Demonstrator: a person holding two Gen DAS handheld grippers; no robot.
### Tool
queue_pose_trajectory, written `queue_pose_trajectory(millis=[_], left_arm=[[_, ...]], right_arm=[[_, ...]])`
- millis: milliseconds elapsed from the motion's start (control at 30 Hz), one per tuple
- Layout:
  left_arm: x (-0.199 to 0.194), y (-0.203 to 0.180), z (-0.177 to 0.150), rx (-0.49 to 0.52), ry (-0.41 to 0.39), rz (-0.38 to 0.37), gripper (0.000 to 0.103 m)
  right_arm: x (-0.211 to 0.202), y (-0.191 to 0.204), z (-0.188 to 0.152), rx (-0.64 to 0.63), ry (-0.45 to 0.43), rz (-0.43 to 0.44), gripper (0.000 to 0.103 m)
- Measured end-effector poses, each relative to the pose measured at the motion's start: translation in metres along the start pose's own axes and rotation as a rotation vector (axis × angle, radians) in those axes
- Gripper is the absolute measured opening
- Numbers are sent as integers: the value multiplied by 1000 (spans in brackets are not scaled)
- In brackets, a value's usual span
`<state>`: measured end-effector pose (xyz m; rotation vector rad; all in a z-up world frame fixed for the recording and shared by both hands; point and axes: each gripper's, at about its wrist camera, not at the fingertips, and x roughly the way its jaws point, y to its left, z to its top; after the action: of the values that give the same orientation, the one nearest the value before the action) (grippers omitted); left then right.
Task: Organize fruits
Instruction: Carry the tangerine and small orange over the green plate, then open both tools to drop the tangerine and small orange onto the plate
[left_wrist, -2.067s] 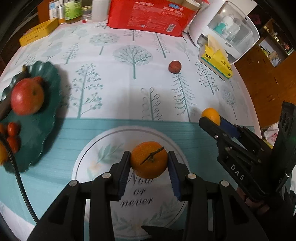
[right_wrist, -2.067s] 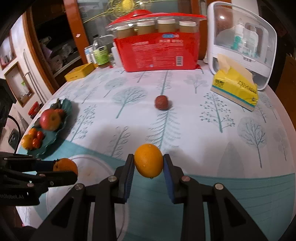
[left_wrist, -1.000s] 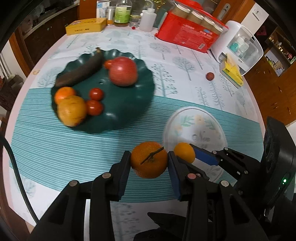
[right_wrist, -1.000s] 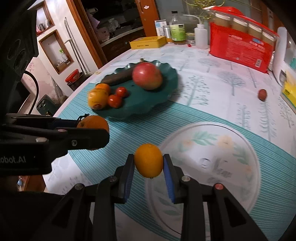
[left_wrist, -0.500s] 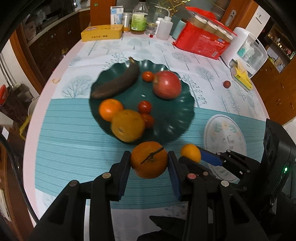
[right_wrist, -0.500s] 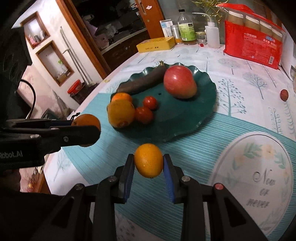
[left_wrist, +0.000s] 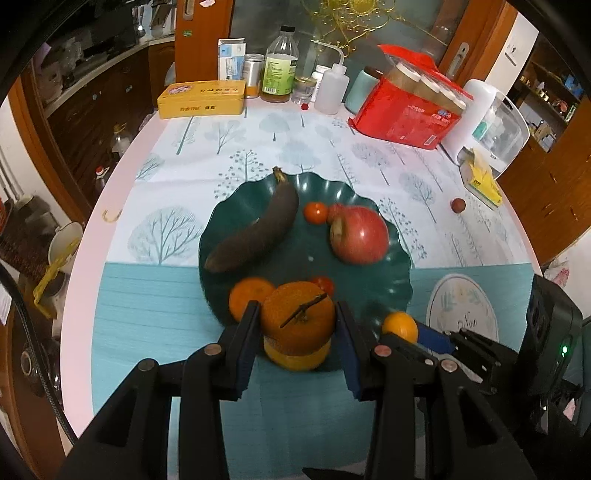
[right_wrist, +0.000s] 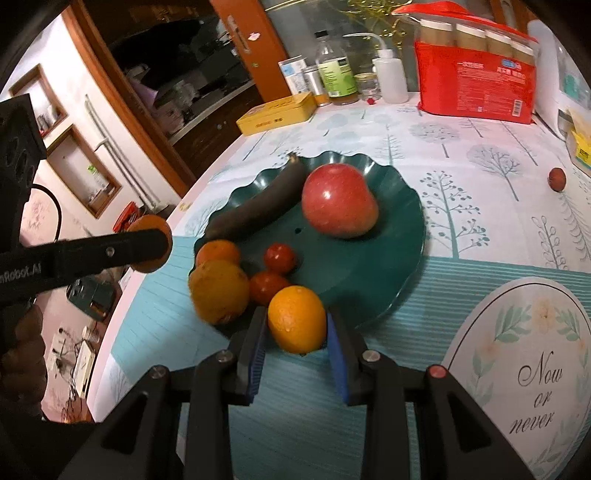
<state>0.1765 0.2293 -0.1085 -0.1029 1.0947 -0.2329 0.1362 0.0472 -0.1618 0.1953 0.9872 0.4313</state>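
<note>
A stemmed mandarin is held between the pads of the left tongs, above the near rim of a dark green scalloped plate on the counter; a smaller smooth orange is pinched in the right tongs, just beside that same rim. Both fruits appear to be carried over the plate because it is where the fruit is being gathered; on it already lie a blackened banana, a red apple, cherry tomatoes and two more oranges. One small reddish fruit is left on the tree-print cloth, well apart from the plate. A printed round mat lies bare to the right. Open plate surface is visible near the middle, likely room for both carried fruits.
</note>
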Motion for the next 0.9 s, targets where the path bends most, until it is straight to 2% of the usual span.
queue_pose_trajectory(millis=[233, 500, 533, 567, 633, 900], left_arm=[[28, -4, 12, -4, 37, -46, 38], [44, -2, 13, -11, 64, -47, 39], [44, -2, 12, -13, 63, -45, 40], [43, -2, 12, -15, 59, -47, 48], [39, -3, 12, -19, 42, -46, 59], [22, -11, 4, -28, 18, -50, 71]], right_arm=[[9, -4, 5, 28, 5, -21, 31], [17, -11, 8, 51, 12, -50, 34], [17, -12, 8, 55, 13, -54, 42], [17, -13, 9, 61, 10, -53, 52], [15, -15, 11, 75, -6, -54, 60], [-1, -26, 4, 137, -29, -103, 67]])
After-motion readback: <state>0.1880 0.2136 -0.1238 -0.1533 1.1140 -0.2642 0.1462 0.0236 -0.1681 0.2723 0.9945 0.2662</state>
